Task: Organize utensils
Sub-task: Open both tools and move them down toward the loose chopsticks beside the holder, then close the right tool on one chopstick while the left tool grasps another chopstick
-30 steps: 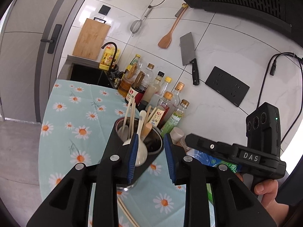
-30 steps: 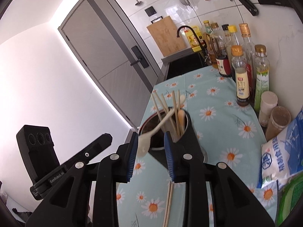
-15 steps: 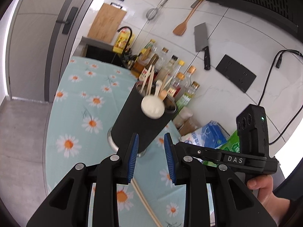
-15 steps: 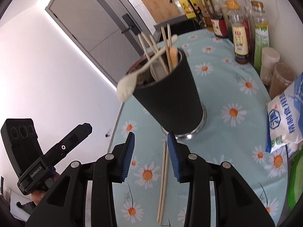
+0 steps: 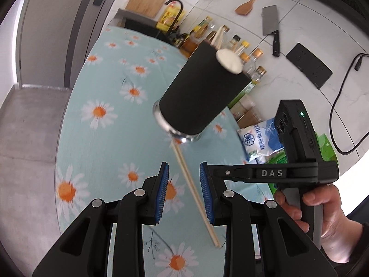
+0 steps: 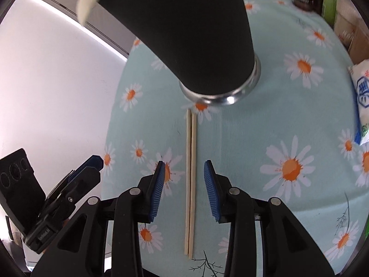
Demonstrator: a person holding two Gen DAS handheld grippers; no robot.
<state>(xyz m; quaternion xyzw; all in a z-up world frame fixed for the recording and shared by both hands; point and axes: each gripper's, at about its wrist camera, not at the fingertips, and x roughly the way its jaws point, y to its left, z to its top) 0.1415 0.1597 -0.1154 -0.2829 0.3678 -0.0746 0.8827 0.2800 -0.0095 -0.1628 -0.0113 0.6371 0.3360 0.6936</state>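
The pair of chopsticks [image 6: 190, 184] lies on the daisy-cloth surface [image 6: 265, 138], long axis running from near toward the black utensil holder [image 6: 184, 34]; the right tool [image 6: 184, 180] straddles it, open and empty; the left tool [image 5: 184, 192], also open and empty, crosses it at a slant.

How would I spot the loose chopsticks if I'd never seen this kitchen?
Find the daisy-print tablecloth, then the tall black utensil holder with a shiny metal base. The chopsticks lie flat side by side just in front of that base, pale wooden sticks, the only utensils outside the holder.
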